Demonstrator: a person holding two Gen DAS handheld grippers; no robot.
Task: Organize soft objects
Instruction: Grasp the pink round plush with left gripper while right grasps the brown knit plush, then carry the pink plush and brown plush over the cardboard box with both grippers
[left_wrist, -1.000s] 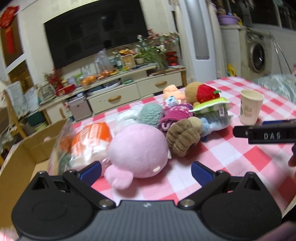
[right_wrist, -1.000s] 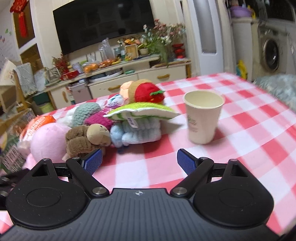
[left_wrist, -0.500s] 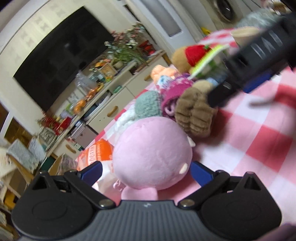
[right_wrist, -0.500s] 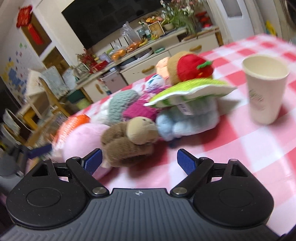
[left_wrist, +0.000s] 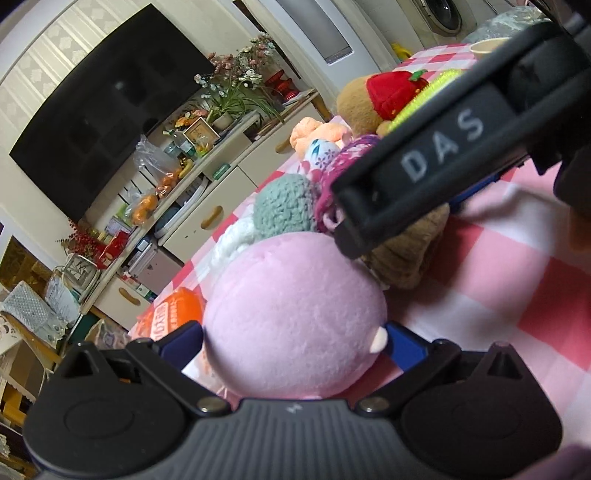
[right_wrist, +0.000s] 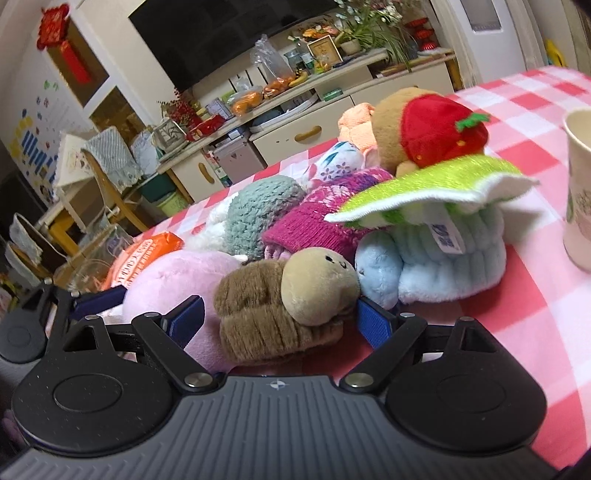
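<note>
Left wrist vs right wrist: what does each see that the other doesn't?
Left wrist only: the right gripper's black bar marked DAS crossing above the toys.
Right wrist only: the light blue plush, the brown toy's face, and the left gripper beside the pink plush.
Both: pink plush, brown plush, grey-green knit, strawberry-hat plush, paper cup, checked tablecloth.

Warm, fairly dim indoor light falls evenly with soft shadows on the checked desk (right_wrist: 524, 295), while strong fisheye bending curves the room's edges and the nearest pink plush (left_wrist: 295, 317) looks slightly soft.
</note>
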